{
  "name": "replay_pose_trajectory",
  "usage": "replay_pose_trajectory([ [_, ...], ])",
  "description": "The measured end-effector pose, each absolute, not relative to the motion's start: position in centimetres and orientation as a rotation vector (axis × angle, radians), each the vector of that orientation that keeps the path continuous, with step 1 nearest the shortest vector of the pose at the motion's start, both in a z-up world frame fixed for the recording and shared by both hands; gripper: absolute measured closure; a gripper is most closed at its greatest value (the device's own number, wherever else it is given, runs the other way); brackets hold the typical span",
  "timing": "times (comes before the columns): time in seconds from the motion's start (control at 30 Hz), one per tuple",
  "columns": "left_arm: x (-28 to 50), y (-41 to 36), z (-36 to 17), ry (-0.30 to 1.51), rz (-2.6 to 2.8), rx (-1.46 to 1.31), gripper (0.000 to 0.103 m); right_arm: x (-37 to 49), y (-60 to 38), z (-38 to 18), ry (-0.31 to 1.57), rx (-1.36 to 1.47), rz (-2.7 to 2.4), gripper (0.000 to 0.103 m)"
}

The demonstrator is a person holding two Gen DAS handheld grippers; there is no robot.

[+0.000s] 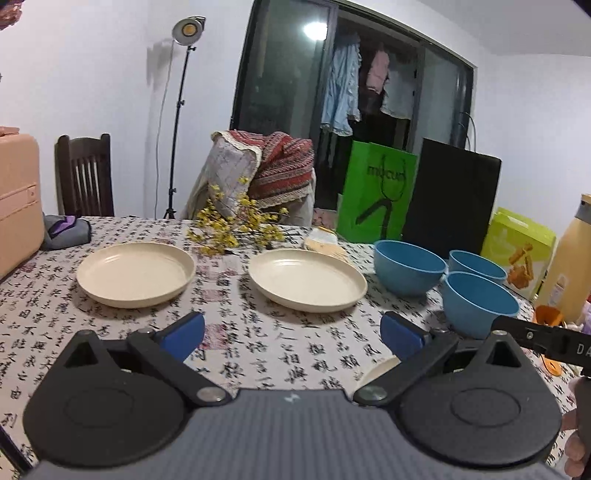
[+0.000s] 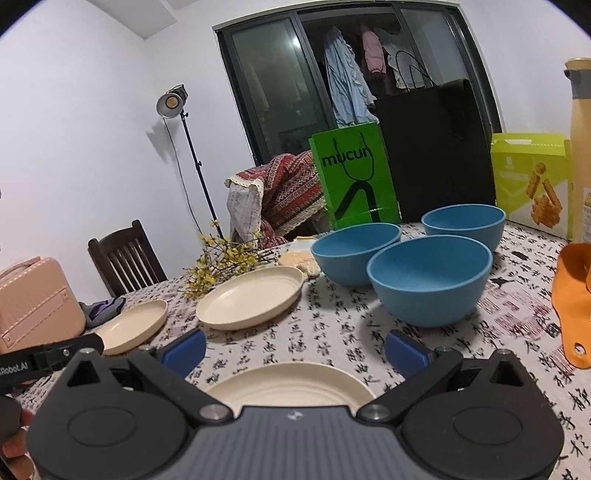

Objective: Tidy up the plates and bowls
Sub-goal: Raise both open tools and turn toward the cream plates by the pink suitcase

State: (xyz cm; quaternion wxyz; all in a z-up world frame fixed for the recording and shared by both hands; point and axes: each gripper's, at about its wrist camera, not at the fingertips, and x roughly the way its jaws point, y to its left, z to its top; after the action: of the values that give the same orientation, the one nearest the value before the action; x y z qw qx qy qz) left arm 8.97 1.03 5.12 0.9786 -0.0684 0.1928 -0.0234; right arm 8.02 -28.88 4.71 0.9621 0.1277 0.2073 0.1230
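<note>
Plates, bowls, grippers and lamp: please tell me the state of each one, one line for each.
Left plate: upright, empty, unstacked.
Middle plate: upright, empty, unstacked.
Near plate: upright, empty, below the right gripper.
Three bowls: upright, empty, side by side, not nested.
Left gripper: open, holding nothing.
Right gripper: open, holding nothing.
Lamp: on.
</note>
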Motion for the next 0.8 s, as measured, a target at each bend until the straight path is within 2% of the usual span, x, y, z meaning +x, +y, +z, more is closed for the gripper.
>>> replay_pose_trajectory([
  [0.8, 11.3, 7.7, 7.3, 0.359, 0.024, -0.186, 0.000, 12.3, -22.1, 7.0, 0.416, 0.234, 0.289, 0.000],
])
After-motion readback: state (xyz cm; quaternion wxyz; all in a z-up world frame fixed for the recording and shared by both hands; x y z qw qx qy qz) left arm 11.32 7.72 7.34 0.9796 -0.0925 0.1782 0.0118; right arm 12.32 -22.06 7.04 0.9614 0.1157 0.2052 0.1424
